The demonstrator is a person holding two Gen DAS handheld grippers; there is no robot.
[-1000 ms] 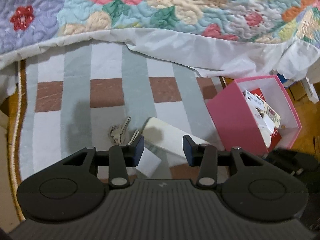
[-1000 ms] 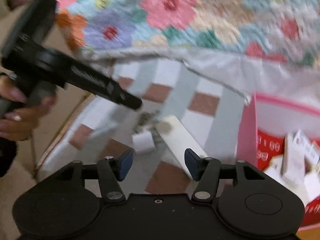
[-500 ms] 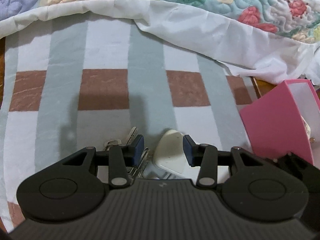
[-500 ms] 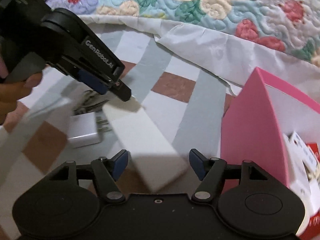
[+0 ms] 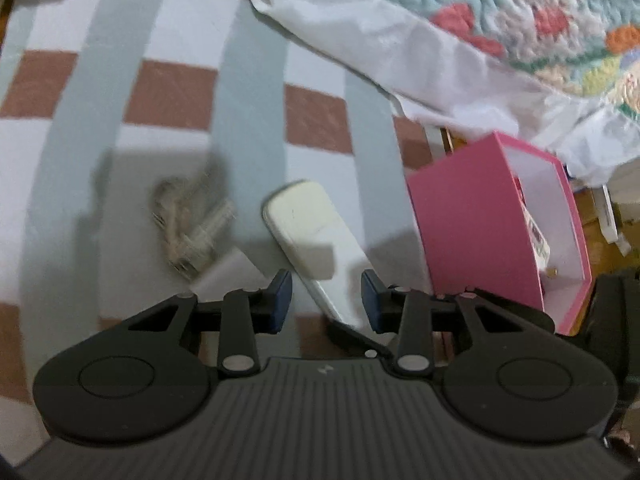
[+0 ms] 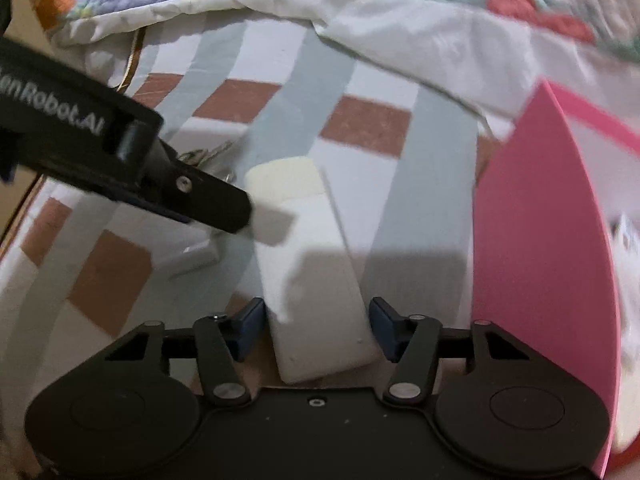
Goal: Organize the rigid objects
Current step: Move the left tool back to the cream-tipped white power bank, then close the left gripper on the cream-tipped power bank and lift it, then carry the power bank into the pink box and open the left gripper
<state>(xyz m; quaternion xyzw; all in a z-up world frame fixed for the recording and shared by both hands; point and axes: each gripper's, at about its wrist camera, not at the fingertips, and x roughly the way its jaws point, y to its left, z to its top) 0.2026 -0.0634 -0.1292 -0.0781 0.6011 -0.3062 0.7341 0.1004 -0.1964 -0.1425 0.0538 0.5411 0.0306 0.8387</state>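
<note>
A long white flat block (image 5: 316, 240) lies on the checked rug (image 5: 180, 92), also in the right wrist view (image 6: 312, 268). My right gripper (image 6: 318, 328) is open, its jaws on either side of the block's near end, not closed on it. My left gripper (image 5: 326, 296) is open just above the block; in the right wrist view its fingers (image 6: 208, 200) reach the block's far end. A bunch of keys (image 5: 188, 228) and a white charger (image 6: 188, 248) lie left of the block. The pink box (image 5: 480, 224) stands to the right with small items inside.
A floral quilt with a white sheet edge (image 5: 440, 64) hangs across the back. The pink box wall (image 6: 540, 264) is close on the right of my right gripper. Wooden floor and clutter (image 5: 608, 216) lie beyond the box.
My right gripper moved forward so its open jaws now straddle the block's near end. My left gripper drew back and rightward; more of the block and keys shows.
</note>
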